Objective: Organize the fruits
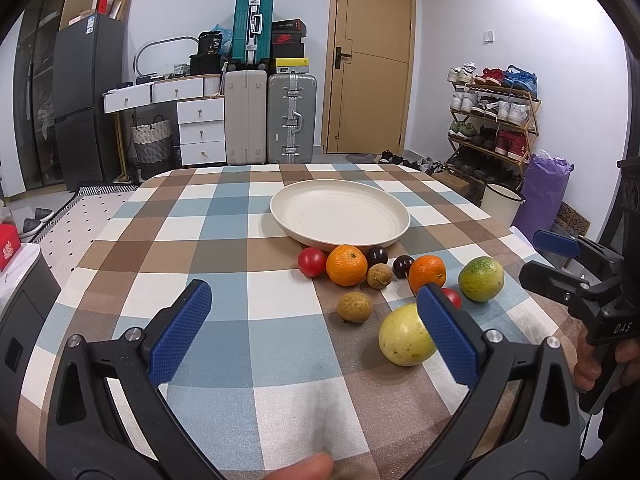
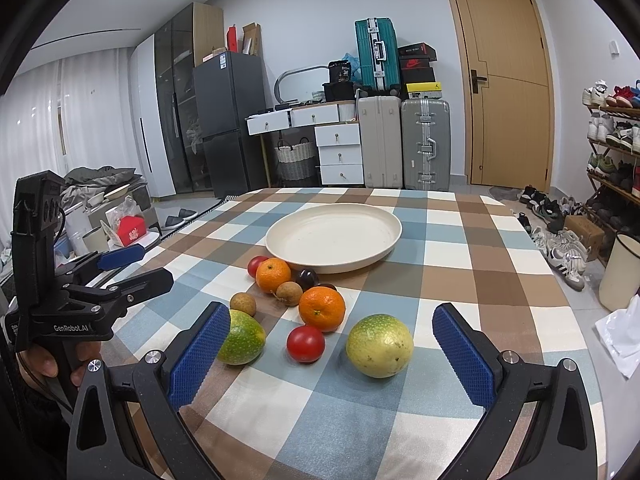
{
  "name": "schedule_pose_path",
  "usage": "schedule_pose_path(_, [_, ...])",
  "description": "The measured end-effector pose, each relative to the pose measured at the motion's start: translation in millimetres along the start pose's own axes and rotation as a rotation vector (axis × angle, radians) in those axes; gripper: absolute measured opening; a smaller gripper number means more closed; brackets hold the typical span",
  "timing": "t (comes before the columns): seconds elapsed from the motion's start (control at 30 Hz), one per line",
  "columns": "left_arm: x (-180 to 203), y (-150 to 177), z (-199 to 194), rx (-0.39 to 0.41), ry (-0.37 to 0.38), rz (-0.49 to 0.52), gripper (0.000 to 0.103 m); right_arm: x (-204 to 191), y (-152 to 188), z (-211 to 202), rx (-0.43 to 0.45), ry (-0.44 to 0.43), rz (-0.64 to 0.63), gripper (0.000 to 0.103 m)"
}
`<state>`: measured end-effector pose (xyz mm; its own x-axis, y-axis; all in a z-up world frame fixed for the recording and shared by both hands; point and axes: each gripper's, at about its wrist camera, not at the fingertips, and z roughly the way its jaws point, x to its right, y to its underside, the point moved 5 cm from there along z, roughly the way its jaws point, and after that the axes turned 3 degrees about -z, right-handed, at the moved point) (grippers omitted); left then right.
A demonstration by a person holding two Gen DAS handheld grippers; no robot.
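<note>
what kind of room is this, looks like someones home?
Most likely a lived-in apartment room used for dining and storage. A table with a brown, blue and white checked cloth stands in front of stacked hard-shell suitcases, a dark grey fridge and a wooden rack full of shoes.

Right claw (image 2: 326, 354) gapes over tomato (image 2: 305, 343) – plate (image 2: 280, 240) beyond, bare

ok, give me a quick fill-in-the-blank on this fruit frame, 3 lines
1. The plate holds ____ fruits.
2. Both the left gripper and right gripper have their jaws ____.
3. The number of oranges on the table is ____.

Missing words: no; open; two
</note>
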<state>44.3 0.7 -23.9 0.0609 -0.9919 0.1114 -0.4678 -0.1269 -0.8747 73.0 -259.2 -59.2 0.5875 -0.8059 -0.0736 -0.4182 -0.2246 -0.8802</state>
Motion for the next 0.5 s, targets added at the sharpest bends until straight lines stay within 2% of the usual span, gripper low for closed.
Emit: schedule_pose_path(0.5, [-0.1,0.0,0.1,0.000,0.001,0.001,0.103,1.1,-0.7,2.0,0.001,0.001,0.000,0.103])
